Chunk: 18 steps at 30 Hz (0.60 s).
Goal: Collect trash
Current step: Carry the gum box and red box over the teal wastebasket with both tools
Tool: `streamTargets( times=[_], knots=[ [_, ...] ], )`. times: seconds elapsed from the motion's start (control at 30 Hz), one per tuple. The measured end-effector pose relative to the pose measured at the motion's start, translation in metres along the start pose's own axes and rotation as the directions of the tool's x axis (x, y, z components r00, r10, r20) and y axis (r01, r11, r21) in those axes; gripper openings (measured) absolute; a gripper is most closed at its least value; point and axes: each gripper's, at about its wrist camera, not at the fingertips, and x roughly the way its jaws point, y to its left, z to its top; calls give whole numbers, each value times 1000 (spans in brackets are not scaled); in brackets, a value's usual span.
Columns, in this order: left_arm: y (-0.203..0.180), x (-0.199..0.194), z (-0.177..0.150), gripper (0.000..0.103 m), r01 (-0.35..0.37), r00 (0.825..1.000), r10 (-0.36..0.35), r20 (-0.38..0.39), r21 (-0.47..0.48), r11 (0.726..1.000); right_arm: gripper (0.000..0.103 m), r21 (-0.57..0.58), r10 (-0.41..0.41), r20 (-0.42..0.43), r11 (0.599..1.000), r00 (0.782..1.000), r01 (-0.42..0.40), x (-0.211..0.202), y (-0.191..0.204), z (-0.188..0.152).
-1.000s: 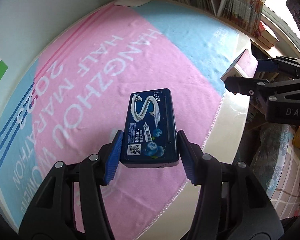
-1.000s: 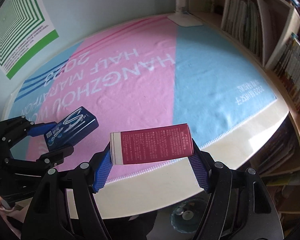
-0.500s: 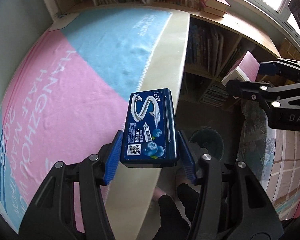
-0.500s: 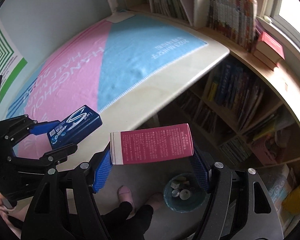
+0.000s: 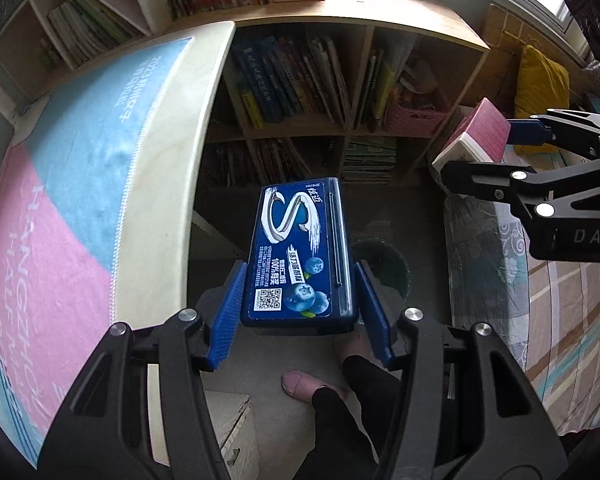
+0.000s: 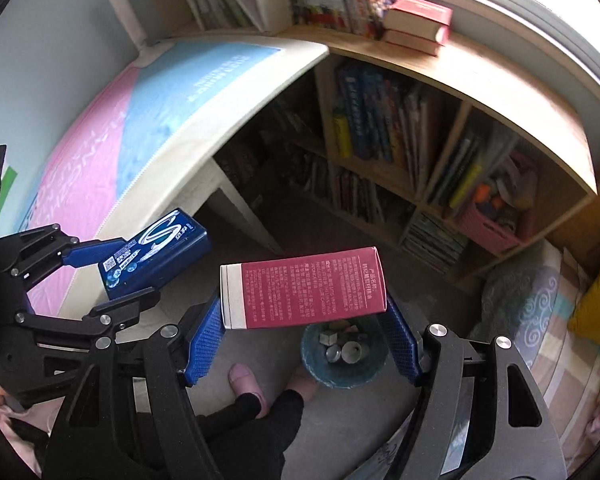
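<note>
Right wrist: red box (image 6: pixel 308 292) clamped between fingers (image 6: pixel 202 340); left fingers (image 5: pixel 228 312) clamp blue tin (image 5: pixel 300 256).

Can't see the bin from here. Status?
Left tool shut on blue box. Right tool shut on red box, above bin. Nothing in the way.

dark blue flat rectangular tin (image 5: pixel 300 252): large silver "S", "100%" | black plastic right gripper body (image 5: pixel 576 236): "DAS" | pink-and-blue cloth (image 5: pixel 60 208): "2023"
</note>
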Motion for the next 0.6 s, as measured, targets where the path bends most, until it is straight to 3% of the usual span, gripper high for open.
streamTargets(
  times=[0.6],
  knots=[
    [-76, 28, 9, 51, 91, 995, -78, -65, 218, 972, 71, 211, -40, -39, 976, 998, 47, -13, -59, -70]
  ],
)
